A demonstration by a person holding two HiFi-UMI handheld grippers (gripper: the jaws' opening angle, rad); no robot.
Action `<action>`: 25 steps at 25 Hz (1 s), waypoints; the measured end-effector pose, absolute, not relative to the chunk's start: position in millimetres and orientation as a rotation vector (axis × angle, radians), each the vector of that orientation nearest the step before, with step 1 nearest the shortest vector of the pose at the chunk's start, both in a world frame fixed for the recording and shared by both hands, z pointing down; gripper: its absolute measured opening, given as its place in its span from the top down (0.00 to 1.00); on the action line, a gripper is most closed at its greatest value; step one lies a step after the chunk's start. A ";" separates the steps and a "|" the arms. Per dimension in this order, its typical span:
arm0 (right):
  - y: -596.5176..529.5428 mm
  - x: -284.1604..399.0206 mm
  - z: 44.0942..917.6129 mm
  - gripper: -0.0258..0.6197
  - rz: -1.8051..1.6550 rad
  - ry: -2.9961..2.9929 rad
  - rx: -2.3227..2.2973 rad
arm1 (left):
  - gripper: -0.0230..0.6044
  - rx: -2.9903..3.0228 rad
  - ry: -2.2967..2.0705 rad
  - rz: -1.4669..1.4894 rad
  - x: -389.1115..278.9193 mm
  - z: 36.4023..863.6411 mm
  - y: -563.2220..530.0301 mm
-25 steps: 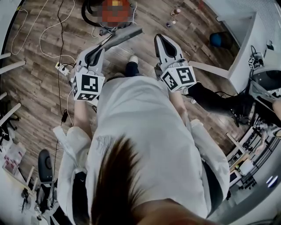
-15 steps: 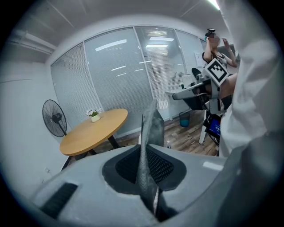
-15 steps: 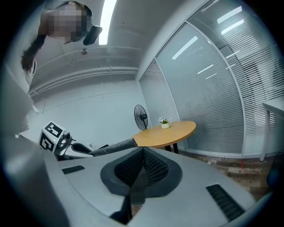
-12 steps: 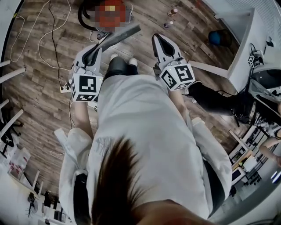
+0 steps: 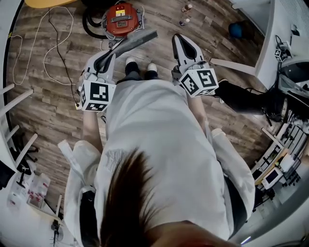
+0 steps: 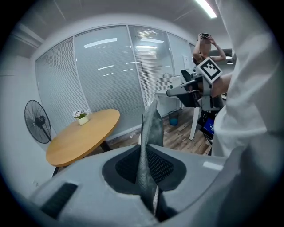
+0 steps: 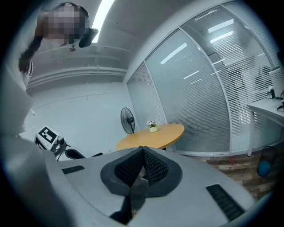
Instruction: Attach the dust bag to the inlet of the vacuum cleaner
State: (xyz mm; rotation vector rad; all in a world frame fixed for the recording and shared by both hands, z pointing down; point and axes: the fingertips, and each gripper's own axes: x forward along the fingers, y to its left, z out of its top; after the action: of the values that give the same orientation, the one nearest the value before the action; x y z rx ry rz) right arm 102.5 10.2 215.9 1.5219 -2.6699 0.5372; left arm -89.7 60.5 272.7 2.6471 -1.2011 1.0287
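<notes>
Left gripper fingers clenched on edge of grey dust bag, held out toward red vacuum cleaner on floor ahead. Right gripper fingers pressed together, empty, likely kept free for fitting.

You're standing on a brown wood-plank floor. Ahead of you a round wooden table is carrying a small pot of flowers, and a black standing fan is standing near it against a plain white wall. Glass partitions with blinds are running behind the table, reflecting the ceiling light strips. A white desk is sitting off to your right, with a blue bin near it.
</notes>
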 end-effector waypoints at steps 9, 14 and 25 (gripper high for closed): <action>-25.6 88.8 219.9 0.95 0.512 -2.620 1.630 | 0.90 2.724 -1.040 1.029 -104.6 280.5 34.2; -53.3 75.5 236.1 0.96 0.492 -2.619 1.605 | 0.90 2.728 -0.915 1.022 -103.8 297.1 43.4; -80.4 85.9 286.2 0.96 0.486 -2.552 1.520 | 0.90 2.714 -0.688 1.010 -77.1 336.7 74.1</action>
State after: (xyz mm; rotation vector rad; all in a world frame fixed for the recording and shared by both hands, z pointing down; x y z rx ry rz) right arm 85.9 -80.4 286.2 1.5197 -2.5515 0.4857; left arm -77.1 74.1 336.7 2.7140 -0.6885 1.0096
